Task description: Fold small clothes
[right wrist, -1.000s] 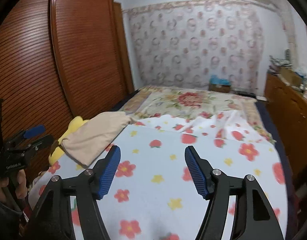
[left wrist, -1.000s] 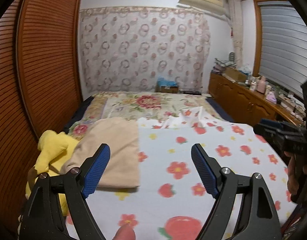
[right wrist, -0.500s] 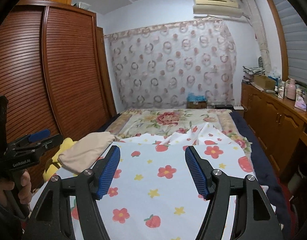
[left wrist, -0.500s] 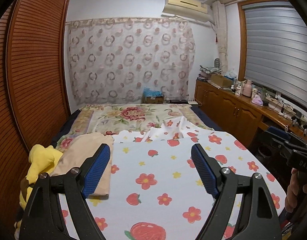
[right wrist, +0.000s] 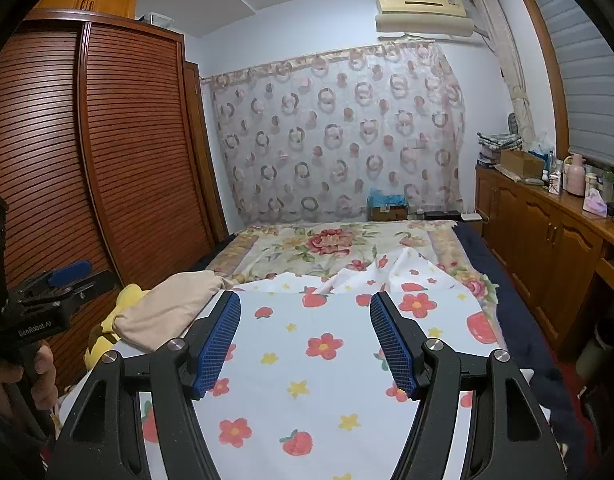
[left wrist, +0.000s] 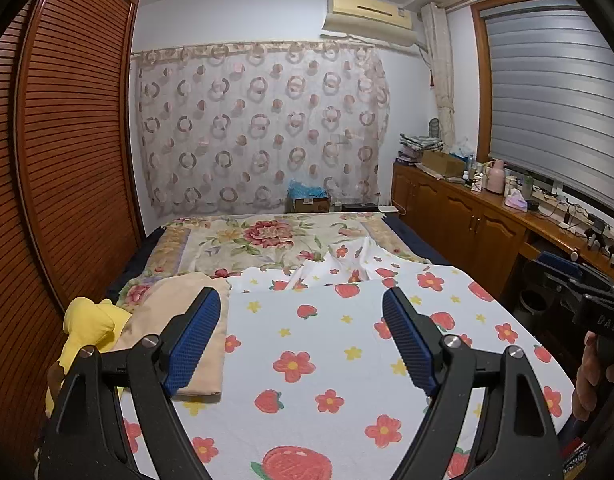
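A folded beige garment (left wrist: 179, 312) (right wrist: 167, 308) lies at the left side of the bed, partly over a yellow garment (left wrist: 87, 324) (right wrist: 107, 332) at the bed's left edge. My left gripper (left wrist: 301, 300) hangs open above the flowered sheet (left wrist: 327, 352), nothing between its blue pads; its left finger overlaps the beige garment in the picture. My right gripper (right wrist: 305, 304) is open too, above the same sheet (right wrist: 307, 380), with nothing held. Each view shows the other gripper at its side edge, gripped by a hand (left wrist: 587, 384) (right wrist: 39, 376).
A slatted wooden wardrobe (left wrist: 67, 160) runs close along the bed's left. A wooden cabinet (left wrist: 467, 228) with clutter on top lines the right wall under the window blinds. A floral blanket (left wrist: 267, 240) covers the far half of the bed. A cardboard box (left wrist: 309, 202) sits by the curtain.
Both grippers pulled back and tilted up from the sheet, so more of the room and ceiling shows. The beige garment stayed where it lay. Both stayed open.
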Available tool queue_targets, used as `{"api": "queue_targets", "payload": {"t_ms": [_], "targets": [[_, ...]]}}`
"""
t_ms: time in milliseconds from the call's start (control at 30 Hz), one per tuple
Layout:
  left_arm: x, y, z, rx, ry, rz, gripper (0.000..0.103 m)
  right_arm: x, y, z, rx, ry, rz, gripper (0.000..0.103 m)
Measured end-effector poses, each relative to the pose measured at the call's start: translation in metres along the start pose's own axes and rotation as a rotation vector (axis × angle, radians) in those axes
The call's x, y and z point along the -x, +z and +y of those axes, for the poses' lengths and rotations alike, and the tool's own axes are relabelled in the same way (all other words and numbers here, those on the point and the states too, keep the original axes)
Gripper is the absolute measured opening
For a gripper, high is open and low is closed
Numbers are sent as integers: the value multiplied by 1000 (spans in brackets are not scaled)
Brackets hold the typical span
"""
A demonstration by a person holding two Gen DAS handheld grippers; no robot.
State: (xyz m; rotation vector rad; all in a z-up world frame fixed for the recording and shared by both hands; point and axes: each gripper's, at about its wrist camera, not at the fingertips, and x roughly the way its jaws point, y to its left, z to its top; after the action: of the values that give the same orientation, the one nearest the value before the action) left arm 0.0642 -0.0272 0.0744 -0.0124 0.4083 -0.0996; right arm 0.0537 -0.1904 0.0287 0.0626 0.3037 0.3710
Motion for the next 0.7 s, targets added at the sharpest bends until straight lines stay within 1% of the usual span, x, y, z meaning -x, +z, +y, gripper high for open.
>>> {"api": "queue_targets", "payload": {"t_ms": [267,700], "targets": [[5,7,7,4,12,-12,84,5,4,-8,-2,-2,-3,70],[5,5,5,4,12,-12,84,9,4,-12,7,0,-7,69]]}}
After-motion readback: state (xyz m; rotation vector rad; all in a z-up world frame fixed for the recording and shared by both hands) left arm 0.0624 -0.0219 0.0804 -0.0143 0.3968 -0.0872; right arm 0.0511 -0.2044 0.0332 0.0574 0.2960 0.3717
